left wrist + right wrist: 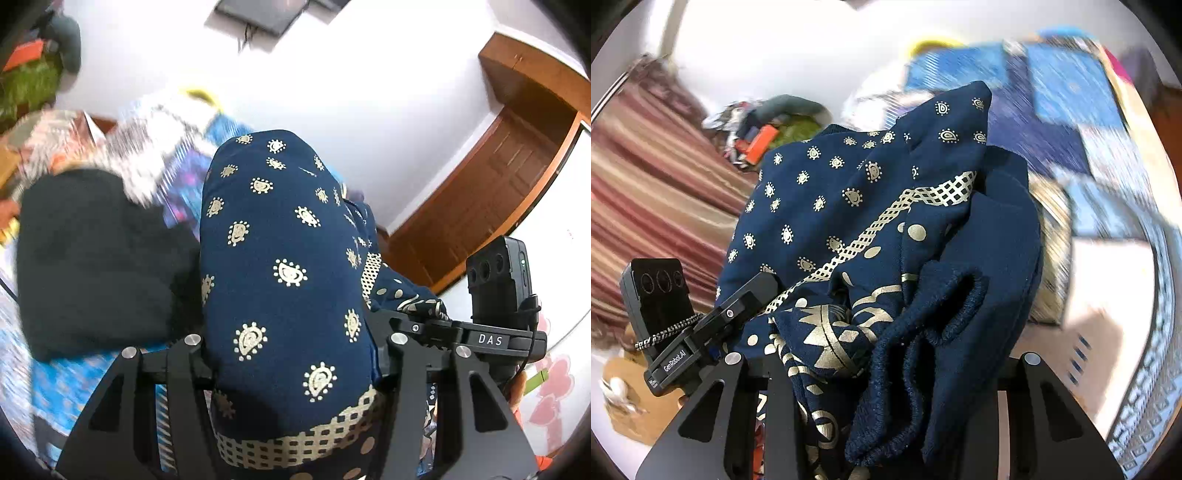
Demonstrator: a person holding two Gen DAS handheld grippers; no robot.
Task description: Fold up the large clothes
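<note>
Navy garment [288,258] bunched between left gripper [295,354] fingers, clamped; right gripper [882,373] fingers likewise pinched its folds.

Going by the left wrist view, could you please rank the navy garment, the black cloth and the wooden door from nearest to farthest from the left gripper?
1. Navy garment: between the left gripper's fingers, bunched up in front of the camera.
2. Black cloth: just beyond, on the view's left.
3. Wooden door: farthest, by the wall at the upper right.
</note>
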